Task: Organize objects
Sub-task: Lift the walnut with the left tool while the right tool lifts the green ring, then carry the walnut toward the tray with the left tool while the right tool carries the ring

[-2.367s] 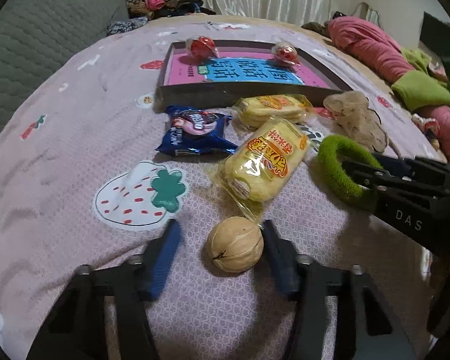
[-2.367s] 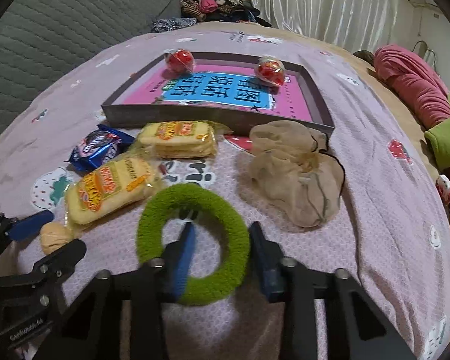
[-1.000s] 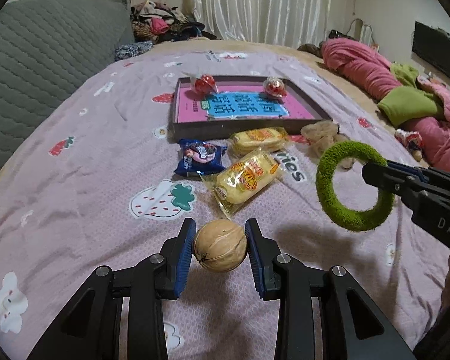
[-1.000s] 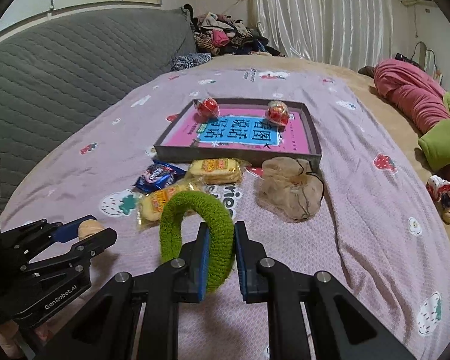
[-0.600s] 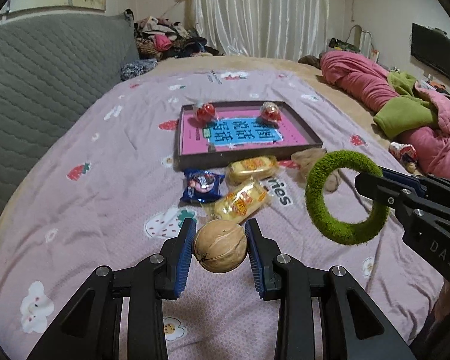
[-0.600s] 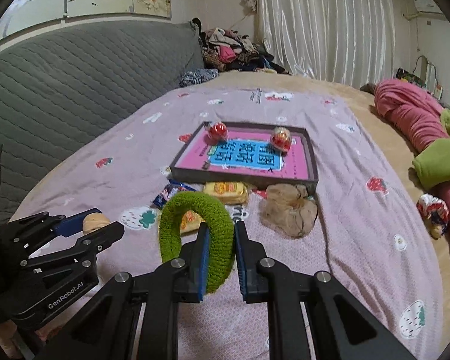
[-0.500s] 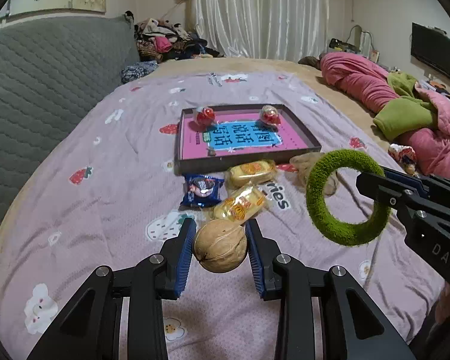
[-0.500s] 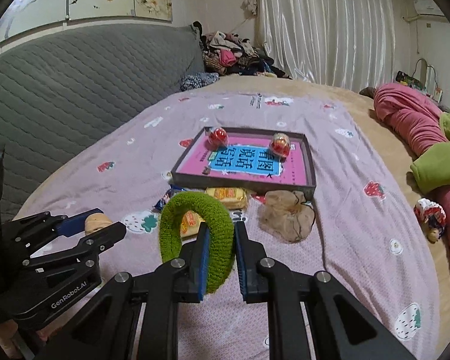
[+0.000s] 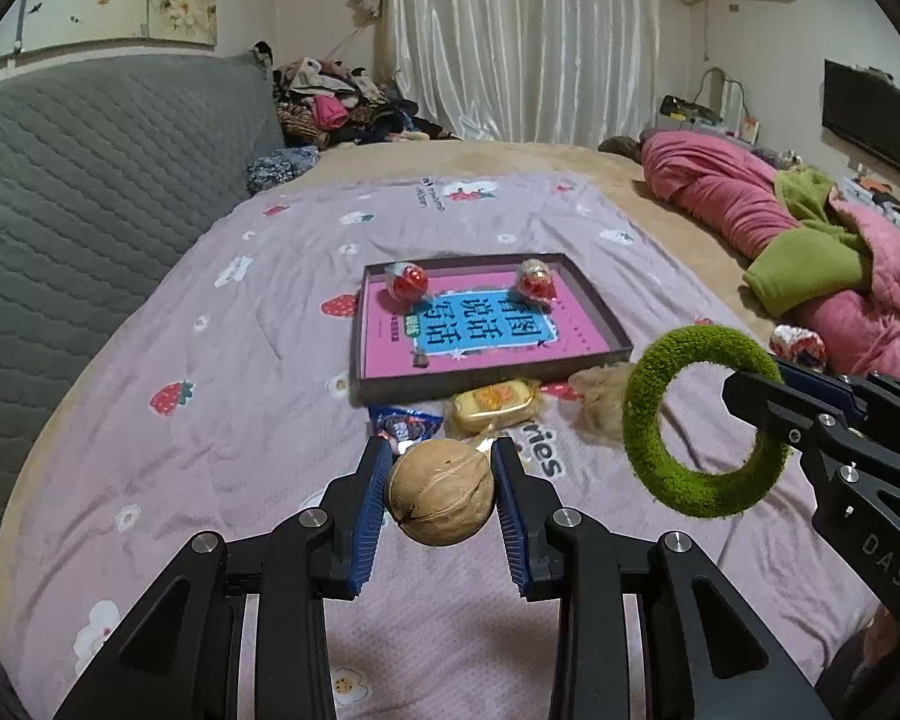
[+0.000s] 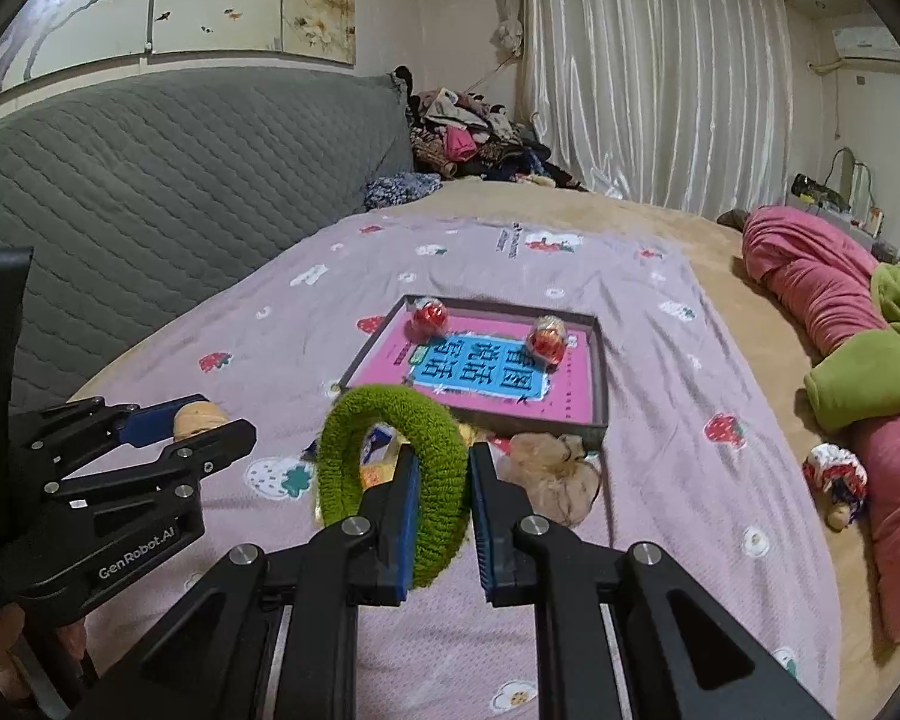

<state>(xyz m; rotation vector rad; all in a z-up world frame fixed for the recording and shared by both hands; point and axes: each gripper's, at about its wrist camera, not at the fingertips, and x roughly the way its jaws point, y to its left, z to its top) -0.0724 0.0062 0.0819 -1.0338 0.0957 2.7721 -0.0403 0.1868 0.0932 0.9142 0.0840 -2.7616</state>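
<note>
A tan walnut hangs in the air above the bedspread, with my left gripper shut on it. My right gripper is shut on the rim of a green fuzzy ring, also held clear of the bed; the same ring shows at the right of the left wrist view. Ahead lies a shallow dark box with a pink and blue book inside and two red wrapped balls at its far corners. In front of the box lie yellow snack packs, a blue snack pack and a beige cloth bundle.
The bed is covered by a lilac spread with strawberry prints. A grey quilted headboard runs along the left. Pink and green bedding is heaped at the right edge. A pile of clothes sits at the far end.
Both grippers have risen with the walnut and the ring in them, so the bed and box look smaller and farther below. Both grips are unchanged since closing earlier.
</note>
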